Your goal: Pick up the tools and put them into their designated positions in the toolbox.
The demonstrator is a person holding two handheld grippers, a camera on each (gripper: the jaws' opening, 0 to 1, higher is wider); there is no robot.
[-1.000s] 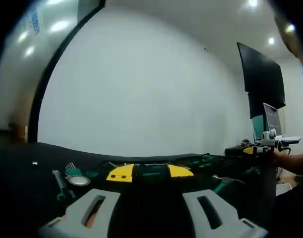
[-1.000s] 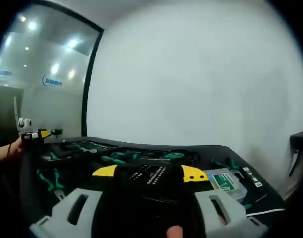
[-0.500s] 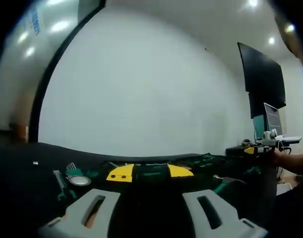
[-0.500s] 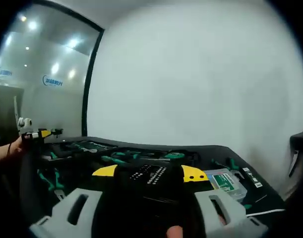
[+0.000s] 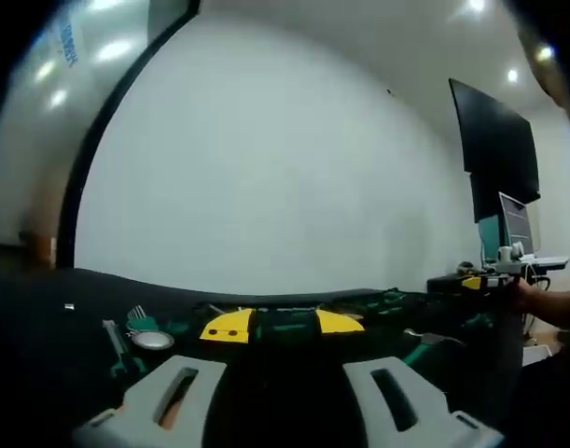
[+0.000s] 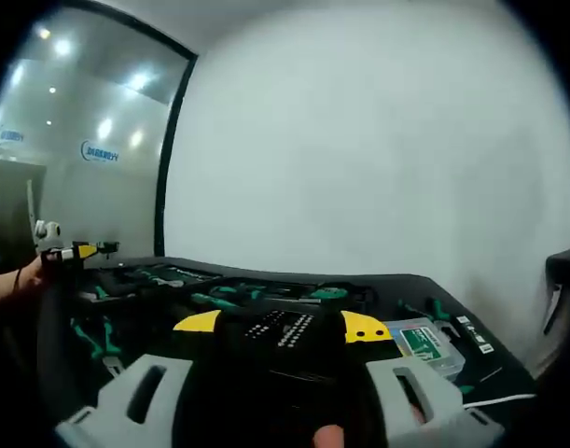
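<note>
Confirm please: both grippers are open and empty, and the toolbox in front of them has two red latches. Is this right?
Not quite. The latches on the toolbox are yellow, not red, as the right gripper view shows. The rest holds: the left gripper and right gripper are open and empty.

**Almost no change: only a slight drift of your left camera**

Over the last second your left gripper view has crept a touch to the right: the black wall-mounted monitor (image 5: 494, 154), the round silver disc (image 5: 154, 341) on the dark table and the green-handled tool (image 5: 115, 342) beside it all sit marginally further right than before. That is your hand shifting, not the things. Nothing on the table has moved.
</note>
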